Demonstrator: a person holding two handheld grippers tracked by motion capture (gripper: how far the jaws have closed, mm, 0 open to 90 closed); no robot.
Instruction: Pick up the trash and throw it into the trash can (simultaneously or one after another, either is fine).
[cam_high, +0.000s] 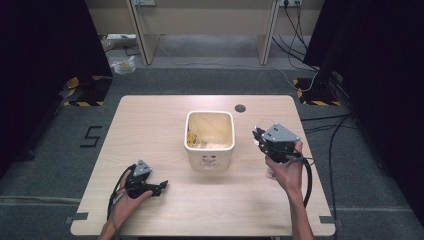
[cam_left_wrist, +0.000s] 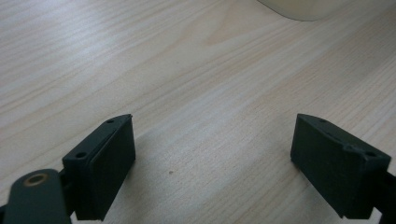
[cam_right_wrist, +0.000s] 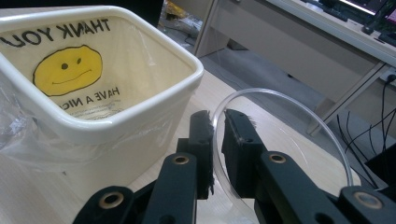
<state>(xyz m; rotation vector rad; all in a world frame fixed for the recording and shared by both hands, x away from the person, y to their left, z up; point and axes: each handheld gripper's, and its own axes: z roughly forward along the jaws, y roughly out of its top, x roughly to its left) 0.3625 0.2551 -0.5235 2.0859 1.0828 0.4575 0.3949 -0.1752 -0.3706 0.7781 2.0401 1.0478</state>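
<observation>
Over a pale wooden table (cam_high: 165, 115), pinching a clear round lid (cam_right_wrist: 289, 130) by its thin edge in the right gripper (cam_right_wrist: 215, 116), jaws drawn in narrow on the plastic. Holding it upright just beside the cream bin (cam_right_wrist: 140, 126), near the rim and not touching. Resting the left gripper (cam_left_wrist: 212, 144) low on bare wood, jaws spread wide with nothing between them, well apart from the bin.

Likely risking a slip: gripping so little of a smooth, springy lid, and possibly letting it pivot or pop out between the pads on any quick swing. Also risking a knock against the bin's thick rim while coming across, tipping the lid or nudging the bin along the table. Possibly snagging the loose plastic bag (cam_right_wrist: 70, 70) lining the bin and dragging it out of place.

Leaving plenty of open wood in front of and behind the bin and on its left. Working closer to the table's right edge on the lid's side, with the trailing cable hanging near it. Facing the bin's open mouth, unobstructed from above.
</observation>
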